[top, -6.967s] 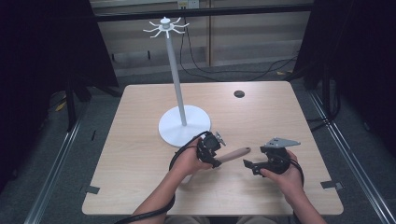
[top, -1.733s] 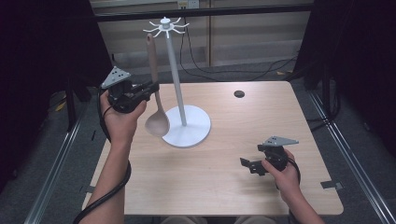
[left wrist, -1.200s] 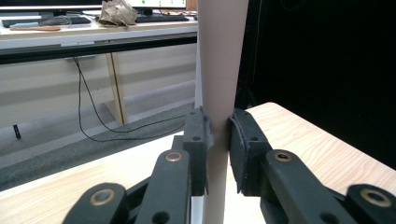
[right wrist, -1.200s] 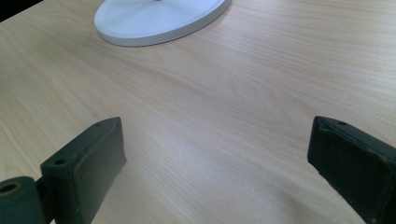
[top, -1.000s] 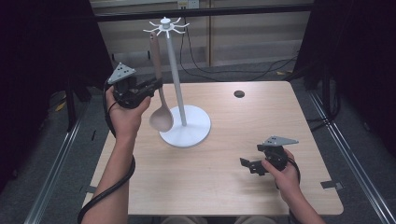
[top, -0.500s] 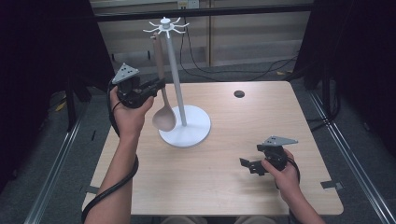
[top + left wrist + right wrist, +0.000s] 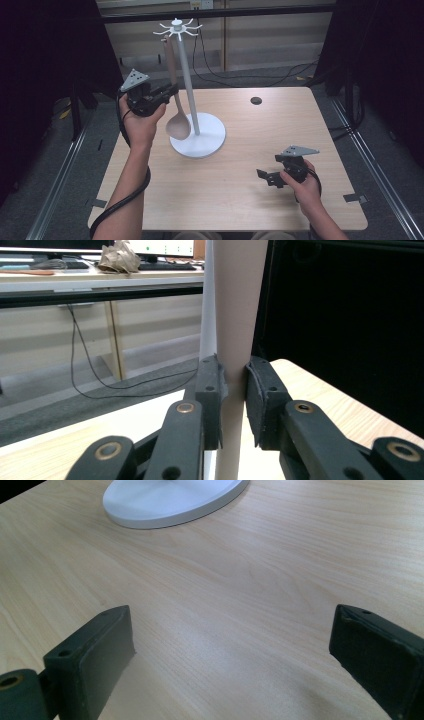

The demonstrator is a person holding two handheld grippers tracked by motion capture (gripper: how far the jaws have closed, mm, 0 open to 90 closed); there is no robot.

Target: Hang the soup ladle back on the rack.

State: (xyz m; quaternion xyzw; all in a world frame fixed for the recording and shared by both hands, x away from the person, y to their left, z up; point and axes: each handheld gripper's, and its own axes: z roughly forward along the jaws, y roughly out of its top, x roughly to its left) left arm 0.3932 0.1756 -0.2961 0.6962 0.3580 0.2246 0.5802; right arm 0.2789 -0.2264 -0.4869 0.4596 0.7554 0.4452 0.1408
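Note:
A wooden spoon hangs upright, bowl down, beside the white stand's pole; its handle top reaches up near the hooks. My left gripper is shut on the spoon's handle, raised above the table's left part. In the left gripper view both pads press on the handle, with the white pole just behind it. My right gripper rests low over the table's front right, jaws wide open and nothing between them.
The stand's round white base sits mid-table, also at the top of the right gripper view. A small dark disc lies at the table's far right. Metal rails run along both table sides.
My left hand has carried the spoon a little rightward and closer to the stand's pole, handle top nearer the hooks. The right hand has stayed where it was.

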